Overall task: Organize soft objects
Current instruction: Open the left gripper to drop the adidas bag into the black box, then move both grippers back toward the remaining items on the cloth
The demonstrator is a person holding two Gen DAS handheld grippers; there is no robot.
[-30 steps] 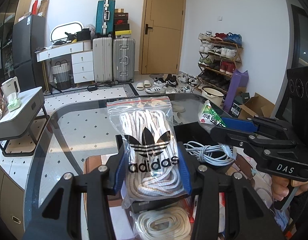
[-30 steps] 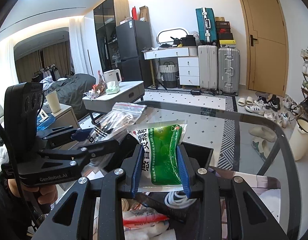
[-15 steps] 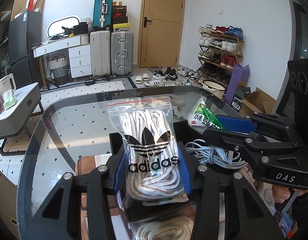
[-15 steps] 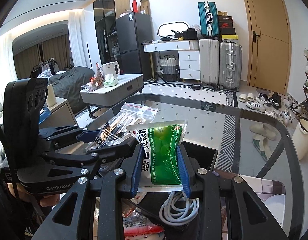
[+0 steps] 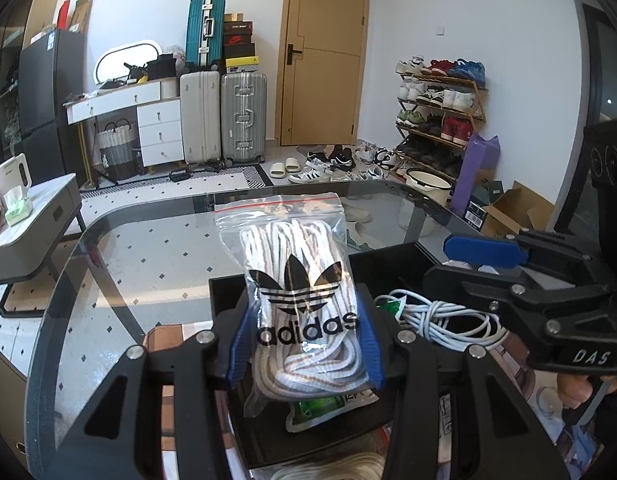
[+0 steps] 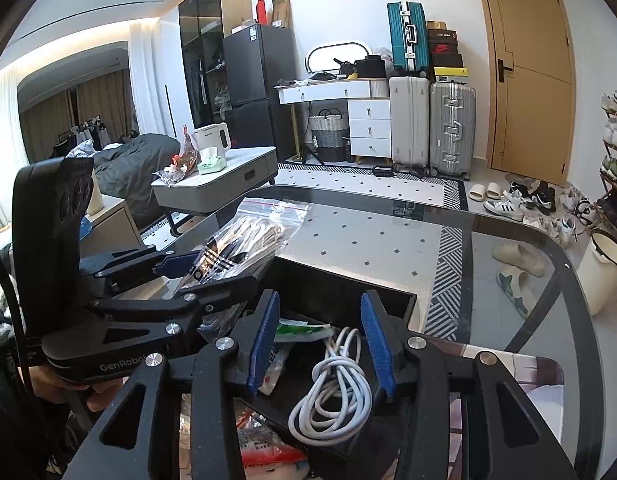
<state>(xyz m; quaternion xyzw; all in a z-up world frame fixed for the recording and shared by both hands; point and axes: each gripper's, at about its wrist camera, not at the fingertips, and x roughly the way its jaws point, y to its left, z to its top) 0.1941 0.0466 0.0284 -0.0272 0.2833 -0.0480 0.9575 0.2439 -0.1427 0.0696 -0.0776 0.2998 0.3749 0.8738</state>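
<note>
Both claws hover side by side, level over the black tray point(image 6: 348, 292) on the glass surface point(image 5: 156, 248). The left claw point(image 5: 304, 344) is clamped on a clear zip bag of white laces point(image 5: 300, 292), held upright above the tray's near end. The right claw point(image 6: 320, 340) stands wide with nothing between its blue pads point(image 6: 264, 340); a green-printed packet point(image 6: 300, 328) lies in the tray just below and ahead of it, beside a coiled white cable point(image 6: 332, 392). Only the left wrist view shows the packet's other end point(image 5: 328, 404) under the lace bag; only the right view shows a red-printed packet point(image 6: 264, 448) nearest, outside the tray
</note>
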